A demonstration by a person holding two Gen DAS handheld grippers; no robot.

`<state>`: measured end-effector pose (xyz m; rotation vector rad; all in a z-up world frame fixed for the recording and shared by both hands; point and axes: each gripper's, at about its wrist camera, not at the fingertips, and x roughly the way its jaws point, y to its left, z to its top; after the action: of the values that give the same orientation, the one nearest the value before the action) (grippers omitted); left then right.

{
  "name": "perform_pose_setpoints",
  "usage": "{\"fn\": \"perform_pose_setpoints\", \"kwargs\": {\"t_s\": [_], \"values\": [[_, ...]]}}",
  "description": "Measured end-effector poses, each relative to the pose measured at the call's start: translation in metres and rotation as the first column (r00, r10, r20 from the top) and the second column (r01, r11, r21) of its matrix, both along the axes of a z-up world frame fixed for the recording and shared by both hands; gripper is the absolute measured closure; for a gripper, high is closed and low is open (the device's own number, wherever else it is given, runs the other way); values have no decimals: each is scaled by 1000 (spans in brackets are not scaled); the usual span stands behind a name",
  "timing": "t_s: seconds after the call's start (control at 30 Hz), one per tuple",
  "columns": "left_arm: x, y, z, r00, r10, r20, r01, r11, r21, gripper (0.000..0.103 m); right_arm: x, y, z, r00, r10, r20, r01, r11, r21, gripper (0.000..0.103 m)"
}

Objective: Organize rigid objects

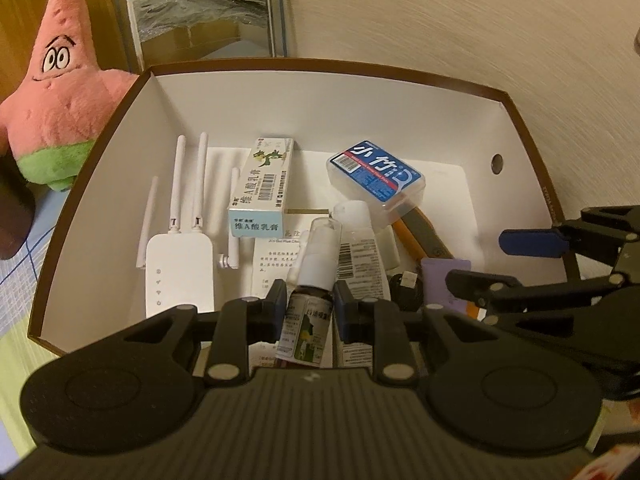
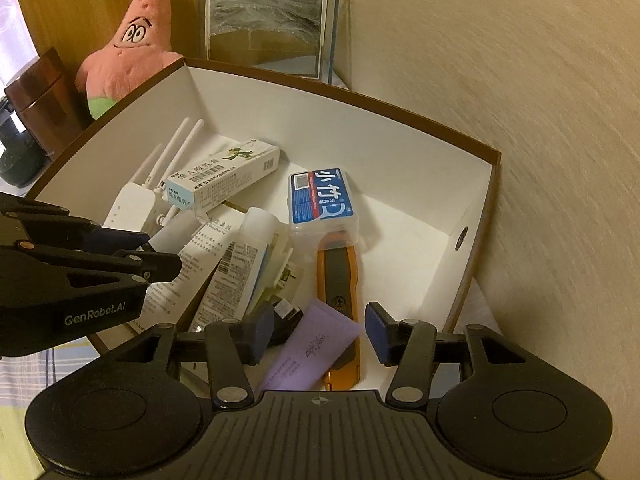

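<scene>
Box (image 1: pixel 132 128): holds router (image 1: pixel 178 268), carton (image 1: pixel 262 188), floss case (image 1: pixel 376 176), knife (image 2: pixel 340 280), purple tube (image 2: pixel 312 348).
Left claw (image 1: pixel 310 306): clamped on spray bottle (image 1: pixel 308 312).
Right claw (image 2: pixel 316 334): wide apart, pads off the tube.

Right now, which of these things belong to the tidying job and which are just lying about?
Part of the job:
- box
- spray bottle, clamped in the left gripper
- white router
- ointment carton
- blue-labelled case
- orange utility knife
- purple tube, between the right gripper's open jaws

Just lying about:
- pink plush star
- framed picture
</scene>
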<state>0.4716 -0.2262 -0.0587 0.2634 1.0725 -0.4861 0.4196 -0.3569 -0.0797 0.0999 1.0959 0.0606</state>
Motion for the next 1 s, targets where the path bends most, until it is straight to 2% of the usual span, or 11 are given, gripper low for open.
{"fn": "perform_pose_setpoints", "kwargs": {"t_s": [0.07, 0.1, 0.13, 0.17, 0.3, 0.43, 0.67, 1.0], "values": [[-1, 0, 2, 1000, 0, 10, 0, 1000, -7, 75, -1, -1, 0, 1000, -3, 0, 3, 1000, 4, 51], [-1, 0, 4, 1000, 3, 15, -3, 1000, -9, 61, -1, -1, 1, 1000, -2, 0, 2, 1000, 5, 47], [-2, 1, 5, 1000, 9, 23, -8, 1000, -11, 53, -2, -2, 1, 1000, -2, 3, 2, 1000, 8, 45], [-2, 2, 6, 999, 14, 33, -14, 1000, -9, 51, -4, -2, 3, 1000, 0, 9, 0, 1000, 14, 44], [-2, 10, 10, 999, 36, 36, -35, 999, -20, 49, -10, -4, 7, 1000, 4, 30, -5, 999, 44, 38], [-7, 19, 17, 997, 58, 60, -56, 998, -26, 41, -20, -5, 12, 998, 8, 54, -11, 998, 61, 37], [-24, 37, 33, 988, 117, 105, -114, 993, -30, 40, -38, -5, 22, 996, 17, 89, -25, 995, 94, 37], [-80, 51, 57, 962, 184, 201, -185, 983, -12, 34, -74, -2, 40, 985, 48, 167, -63, 994, 88, 37]]}}
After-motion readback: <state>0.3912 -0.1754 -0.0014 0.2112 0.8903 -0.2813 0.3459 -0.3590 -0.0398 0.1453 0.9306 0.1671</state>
